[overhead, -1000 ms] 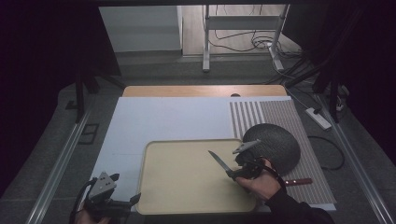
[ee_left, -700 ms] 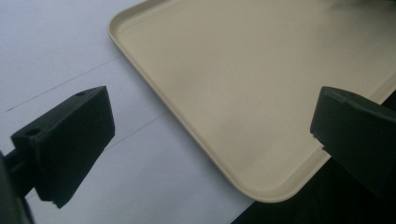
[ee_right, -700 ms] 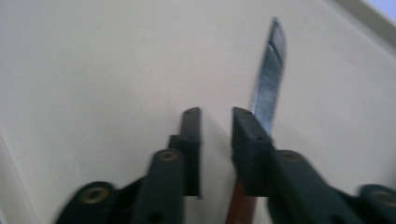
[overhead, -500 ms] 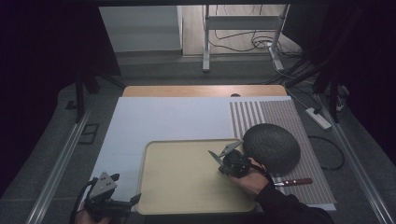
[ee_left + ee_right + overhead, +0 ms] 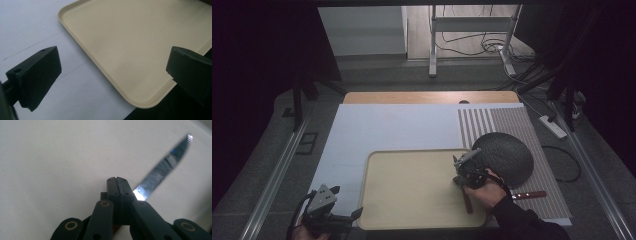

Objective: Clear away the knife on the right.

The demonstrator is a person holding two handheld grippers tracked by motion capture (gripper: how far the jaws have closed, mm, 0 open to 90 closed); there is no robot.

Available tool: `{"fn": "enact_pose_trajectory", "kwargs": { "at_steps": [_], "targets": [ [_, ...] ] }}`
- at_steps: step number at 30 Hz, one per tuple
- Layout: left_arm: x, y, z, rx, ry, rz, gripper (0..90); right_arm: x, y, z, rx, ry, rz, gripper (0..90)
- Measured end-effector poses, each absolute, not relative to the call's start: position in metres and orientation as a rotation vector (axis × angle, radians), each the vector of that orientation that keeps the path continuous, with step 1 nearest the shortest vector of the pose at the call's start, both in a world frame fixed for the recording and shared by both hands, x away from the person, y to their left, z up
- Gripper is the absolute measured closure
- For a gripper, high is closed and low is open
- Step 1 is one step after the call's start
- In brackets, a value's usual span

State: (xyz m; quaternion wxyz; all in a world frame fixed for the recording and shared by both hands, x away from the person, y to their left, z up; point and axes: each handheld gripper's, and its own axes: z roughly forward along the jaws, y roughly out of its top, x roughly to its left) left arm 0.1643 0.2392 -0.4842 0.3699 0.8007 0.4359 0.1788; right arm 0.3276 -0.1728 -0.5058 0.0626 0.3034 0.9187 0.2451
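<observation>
my right hand-held gripper (image 5: pixel 466 176), centre-right of high view, has just clamped shut on a knife (image 5: pixel 163 167); blade juts upper right in the right gripper view, over the beige tray (image 5: pixel 412 190). left hand-held gripper (image 5: pixel 329 210), lower left, jaws wide apart, nothing between.
</observation>
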Motion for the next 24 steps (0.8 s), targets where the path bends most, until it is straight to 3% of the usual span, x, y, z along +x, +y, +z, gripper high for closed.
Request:
{"fn": "enact_pose_trajectory", "kwargs": {
  "at_steps": [24],
  "targets": [
    [0.164,0.239,-0.484,2.052,1.119,0.457,0.0,0.335,-0.209,-0.502,1.128,2.713,0.699,90.0]
  ]
}}
